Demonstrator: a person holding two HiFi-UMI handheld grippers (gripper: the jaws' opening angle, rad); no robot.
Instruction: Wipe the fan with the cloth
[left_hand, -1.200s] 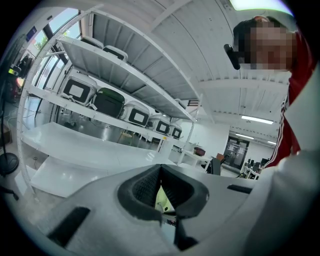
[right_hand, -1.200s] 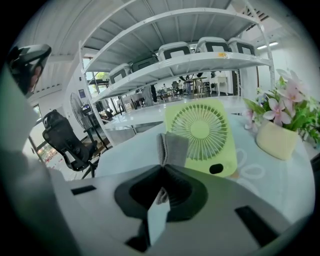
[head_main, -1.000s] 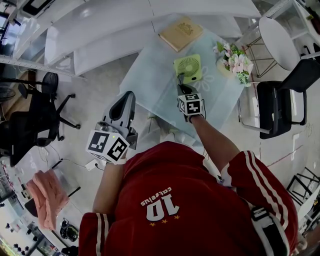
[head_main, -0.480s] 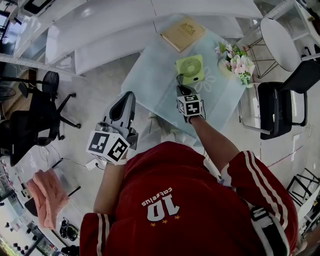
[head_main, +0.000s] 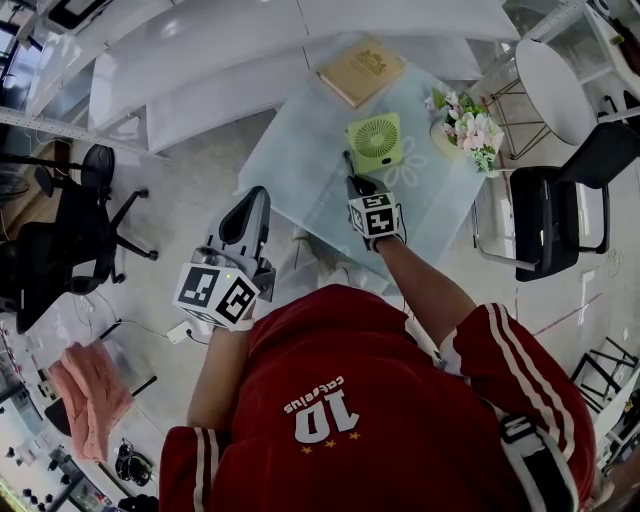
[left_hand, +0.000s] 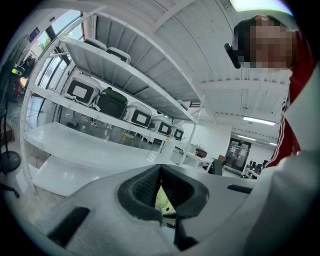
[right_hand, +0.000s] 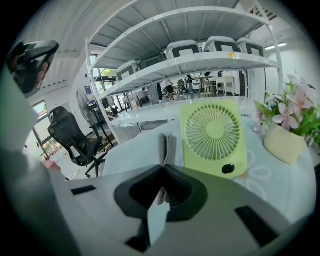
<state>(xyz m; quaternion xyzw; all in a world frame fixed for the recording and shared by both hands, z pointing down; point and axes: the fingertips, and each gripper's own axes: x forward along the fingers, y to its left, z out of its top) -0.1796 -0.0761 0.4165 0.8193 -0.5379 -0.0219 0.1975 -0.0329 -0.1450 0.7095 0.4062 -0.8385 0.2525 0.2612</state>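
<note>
A light-green square fan stands upright on the glass table. In the right gripper view the fan faces me, just right of the jaws. My right gripper is over the table at the fan's lower-left corner. This gripper is shut on a folded grey cloth that sticks up from the jaws. My left gripper hangs off the table's left side above the floor. It is shut with nothing in it. A sliver of the fan shows under its jaws.
A tan book lies at the table's far edge and a pot of pink flowers stands right of the fan. Black chairs stand to the right and office chairs to the left. A pink towel lies at lower left.
The right gripper with the cloth has shifted slightly left, from the fan's lower face to its lower-left corner. The left gripper has hardly moved.
</note>
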